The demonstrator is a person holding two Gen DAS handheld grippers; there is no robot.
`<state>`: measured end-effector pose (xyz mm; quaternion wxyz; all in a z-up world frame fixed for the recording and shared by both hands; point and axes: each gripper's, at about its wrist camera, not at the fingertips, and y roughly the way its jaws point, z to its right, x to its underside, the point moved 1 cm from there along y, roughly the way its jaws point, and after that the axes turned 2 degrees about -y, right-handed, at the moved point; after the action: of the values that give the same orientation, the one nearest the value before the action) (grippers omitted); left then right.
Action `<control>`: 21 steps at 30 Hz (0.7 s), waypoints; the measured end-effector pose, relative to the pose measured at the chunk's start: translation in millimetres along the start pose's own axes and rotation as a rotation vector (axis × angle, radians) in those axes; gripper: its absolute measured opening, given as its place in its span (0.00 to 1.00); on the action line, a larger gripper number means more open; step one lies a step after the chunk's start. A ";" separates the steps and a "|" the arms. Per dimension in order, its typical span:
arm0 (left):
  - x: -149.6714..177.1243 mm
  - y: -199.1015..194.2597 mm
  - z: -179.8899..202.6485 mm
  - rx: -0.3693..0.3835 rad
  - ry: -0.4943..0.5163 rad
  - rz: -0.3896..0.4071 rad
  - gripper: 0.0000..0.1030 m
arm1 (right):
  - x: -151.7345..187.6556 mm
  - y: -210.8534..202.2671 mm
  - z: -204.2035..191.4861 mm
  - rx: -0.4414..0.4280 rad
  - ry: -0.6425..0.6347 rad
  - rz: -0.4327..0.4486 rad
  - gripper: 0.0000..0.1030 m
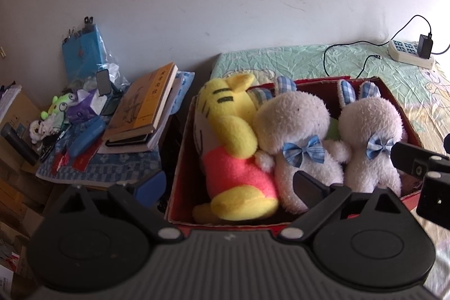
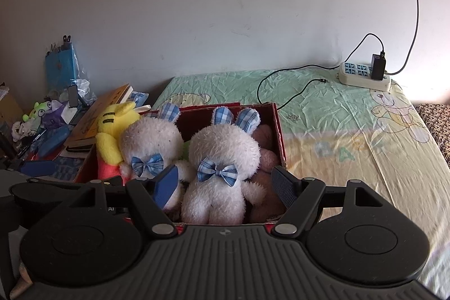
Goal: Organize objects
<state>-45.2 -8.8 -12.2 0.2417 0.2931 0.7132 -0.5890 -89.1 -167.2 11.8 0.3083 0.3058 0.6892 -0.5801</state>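
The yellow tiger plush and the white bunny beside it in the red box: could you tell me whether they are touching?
Touching. The left wrist view shows the yellow tiger plush pressed against the neighbouring white bunny, no gap between them.

Red cardboard box (image 1: 182, 148) sits on the bed, packed tight. At its left, a yellow tiger plush (image 1: 230, 148) in pink lies on its side, striped head toward the wall. Beside it, two white bunnies (image 2: 152, 142) (image 2: 222, 159) stand upright, checked blue ears and bows, shoulder to shoulder. A pink plush (image 2: 267, 156) is wedged at the box's right wall.
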 end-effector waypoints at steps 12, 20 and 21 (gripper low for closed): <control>8.2 3.8 -1.0 -0.003 -0.008 -0.042 0.95 | 5.2 3.5 -0.7 -0.013 0.011 -0.024 0.73; 4.5 6.1 0.1 0.005 -0.011 -0.039 0.96 | 3.8 4.9 0.1 -0.021 0.010 -0.018 0.73; 4.1 6.5 0.4 0.005 -0.011 -0.039 0.96 | 3.5 5.3 0.3 -0.021 0.010 -0.018 0.73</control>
<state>-43.6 -7.7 -19.6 0.2335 0.2765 0.7158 -0.5972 -87.2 -166.5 5.8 0.3028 0.2993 0.6995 -0.5740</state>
